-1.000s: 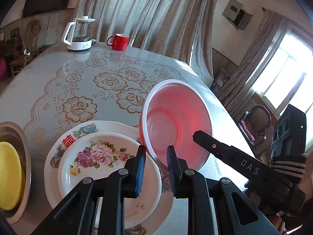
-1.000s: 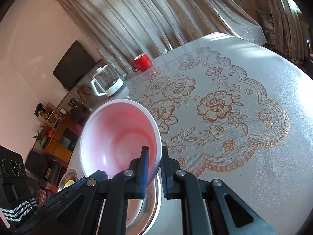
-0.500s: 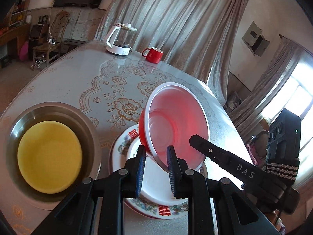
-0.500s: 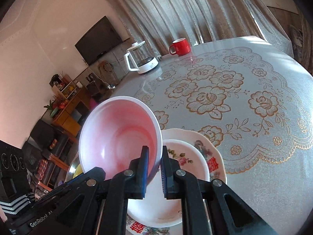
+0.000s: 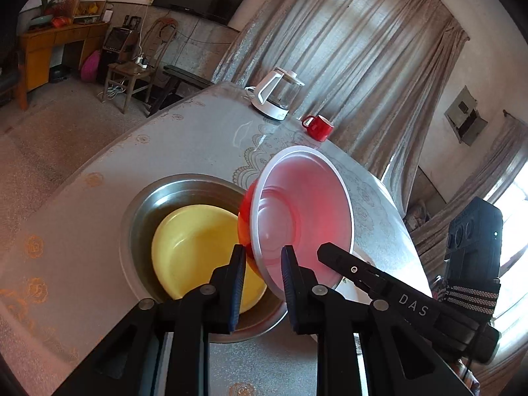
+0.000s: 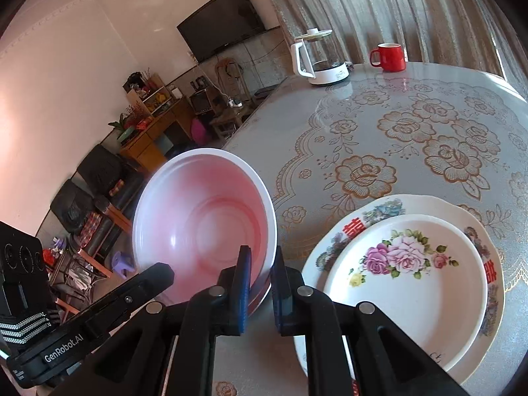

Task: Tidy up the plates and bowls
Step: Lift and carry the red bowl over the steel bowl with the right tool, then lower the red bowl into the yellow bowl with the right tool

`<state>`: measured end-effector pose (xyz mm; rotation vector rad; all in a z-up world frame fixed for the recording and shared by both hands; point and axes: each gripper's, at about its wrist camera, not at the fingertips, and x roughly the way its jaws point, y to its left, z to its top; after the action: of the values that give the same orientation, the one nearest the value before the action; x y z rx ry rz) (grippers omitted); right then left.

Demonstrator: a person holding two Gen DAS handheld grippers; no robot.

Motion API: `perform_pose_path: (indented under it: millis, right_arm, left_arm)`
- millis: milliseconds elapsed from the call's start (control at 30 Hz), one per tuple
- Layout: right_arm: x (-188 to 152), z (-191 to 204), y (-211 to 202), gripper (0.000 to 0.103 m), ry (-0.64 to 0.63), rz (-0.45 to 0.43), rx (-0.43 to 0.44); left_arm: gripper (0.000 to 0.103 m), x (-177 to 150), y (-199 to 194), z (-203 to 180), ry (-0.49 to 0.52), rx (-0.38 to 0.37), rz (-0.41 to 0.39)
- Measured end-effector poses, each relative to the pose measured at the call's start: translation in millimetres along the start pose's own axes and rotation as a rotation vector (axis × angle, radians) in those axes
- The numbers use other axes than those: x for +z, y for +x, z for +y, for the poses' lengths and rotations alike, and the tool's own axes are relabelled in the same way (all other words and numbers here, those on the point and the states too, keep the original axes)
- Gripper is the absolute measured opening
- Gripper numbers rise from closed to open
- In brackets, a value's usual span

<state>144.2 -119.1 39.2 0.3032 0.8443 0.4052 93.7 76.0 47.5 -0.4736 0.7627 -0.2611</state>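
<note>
A red bowl with a white, pink-glowing inside (image 5: 302, 217) (image 6: 204, 227) hangs tilted in the air, held by both grippers on its rim. My left gripper (image 5: 262, 264) is shut on one side of the rim, my right gripper (image 6: 262, 264) on the other. In the left wrist view the bowl hangs over the right edge of a steel basin (image 5: 145, 204) that holds a yellow bowl (image 5: 201, 247). In the right wrist view two stacked plates lie to the right: a rose-patterned plate (image 6: 406, 283) on a larger plate with red characters (image 6: 356, 224).
A glass kettle on a white base (image 6: 321, 57) (image 5: 277, 95) and a red mug (image 6: 389, 56) (image 5: 318, 127) stand at the far side of the round table (image 6: 379, 125) with its flowered cloth. The table's left edge (image 5: 82, 171) drops to the floor.
Both grippers have carried the red bowl leftwards, away from above the stacked plates to over the steel basin with the yellow bowl. Both wrists rolled; the grips stayed shut.
</note>
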Motion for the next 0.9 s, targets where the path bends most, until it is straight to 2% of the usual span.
perform_pose_path:
  millis: [167,333,667,900]
  right_arm:
    - [-7,18,21,0.01,-0.041,0.057,0.018]
    - [-11,20,36,0.01,-0.041,0.111,0.034]
    - [-15,20,41,0.017,-0.033,0.128,0.039]
    - [-17,20,44,0.019,-0.034,0.127,0.026]
  left_arm:
    - [0.022,-3,-4,24,-0.048,0.023,0.013]
    - [0.022,-9,-3,38,-0.082,0.031,0.042]
    - [0.022,-13,9,41,-0.083,0.067,0.073]
    - [0.022,-10,8,42,-0.071,0.102,0.056]
